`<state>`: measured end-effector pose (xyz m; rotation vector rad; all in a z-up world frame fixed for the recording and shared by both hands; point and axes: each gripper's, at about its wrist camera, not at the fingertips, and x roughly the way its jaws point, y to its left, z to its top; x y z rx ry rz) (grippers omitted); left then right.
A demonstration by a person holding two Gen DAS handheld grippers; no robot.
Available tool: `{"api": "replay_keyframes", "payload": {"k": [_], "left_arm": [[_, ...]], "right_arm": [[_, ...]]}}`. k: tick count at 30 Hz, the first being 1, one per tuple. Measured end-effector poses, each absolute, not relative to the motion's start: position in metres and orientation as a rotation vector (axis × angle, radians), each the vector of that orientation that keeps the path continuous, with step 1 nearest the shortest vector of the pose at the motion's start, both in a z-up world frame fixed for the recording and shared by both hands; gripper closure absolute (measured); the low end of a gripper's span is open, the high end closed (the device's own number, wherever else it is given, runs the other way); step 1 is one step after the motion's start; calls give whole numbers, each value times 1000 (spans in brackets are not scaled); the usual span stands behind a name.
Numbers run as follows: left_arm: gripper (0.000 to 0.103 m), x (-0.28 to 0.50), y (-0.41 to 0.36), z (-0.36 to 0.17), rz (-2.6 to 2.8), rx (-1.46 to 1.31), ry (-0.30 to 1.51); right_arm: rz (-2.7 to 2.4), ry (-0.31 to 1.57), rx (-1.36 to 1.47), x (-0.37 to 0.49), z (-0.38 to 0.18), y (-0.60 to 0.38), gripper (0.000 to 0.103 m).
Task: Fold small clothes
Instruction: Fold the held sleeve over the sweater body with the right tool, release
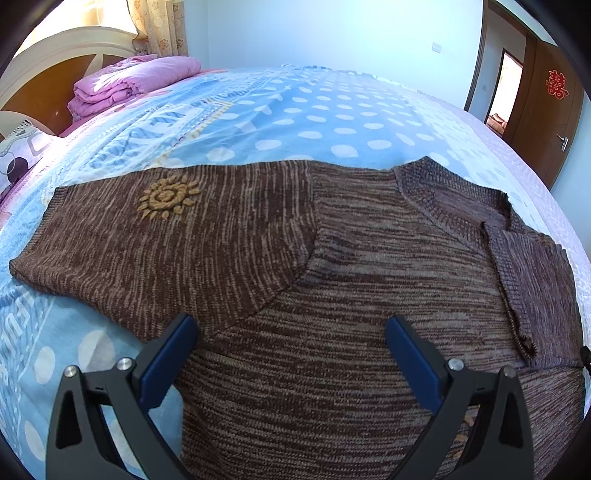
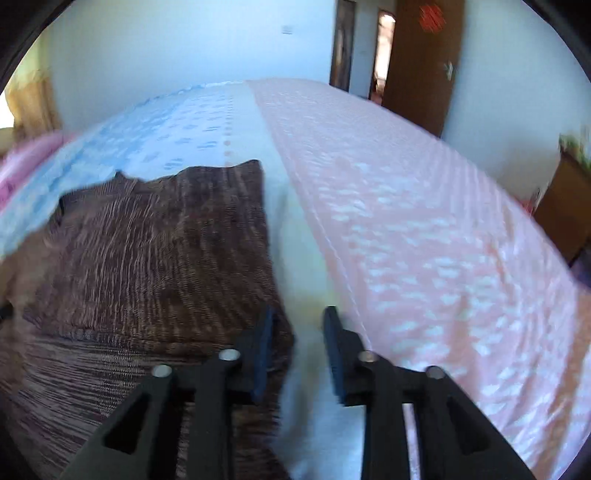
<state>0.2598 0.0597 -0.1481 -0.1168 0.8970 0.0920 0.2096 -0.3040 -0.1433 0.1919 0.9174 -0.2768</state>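
A brown knit sweater (image 1: 332, 277) lies spread on the bed (image 1: 295, 110). The left hand-held gripper (image 1: 291, 365) hovers released above it; the right hand-held gripper (image 2: 297, 354), also released, is at its edge.

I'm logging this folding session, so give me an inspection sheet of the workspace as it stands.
Surface: bed with blue dotted cover, pink cover on the far side in the right wrist view.
Job's things: brown knit sweater lying flat, partly folded.
Clutter: folded pink quilt near the headboard.
Grippers: left gripper open over the sweater; right gripper open at the sweater's edge, nothing held.
Cables: nothing seen.
Surroundings: curtain, brown door, pale walls.
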Motion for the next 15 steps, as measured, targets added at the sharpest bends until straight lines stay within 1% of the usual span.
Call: {"api": "replay_keyframes", "payload": {"k": [3, 7, 8, 9, 12, 15], "left_arm": [[0, 260, 59, -148, 93, -115, 897], [0, 260, 58, -149, 98, -108, 899], [0, 260, 58, -149, 99, -104, 899], [0, 260, 58, -149, 100, -103, 899], [0, 260, 57, -149, 101, -101, 901], [0, 260, 57, -149, 101, -101, 901]], "right_arm": [[-283, 923, 190, 219, -130, -301, 61], [-277, 801, 187, 246, -95, -290, 63], [-265, 801, 168, 261, -94, -282, 67], [-239, 813, 158, 278, -96, -273, 71], [-174, 868, 154, 318, -117, -258, 72], [-252, 932, 86, 343, -149, -261, 72]]}}
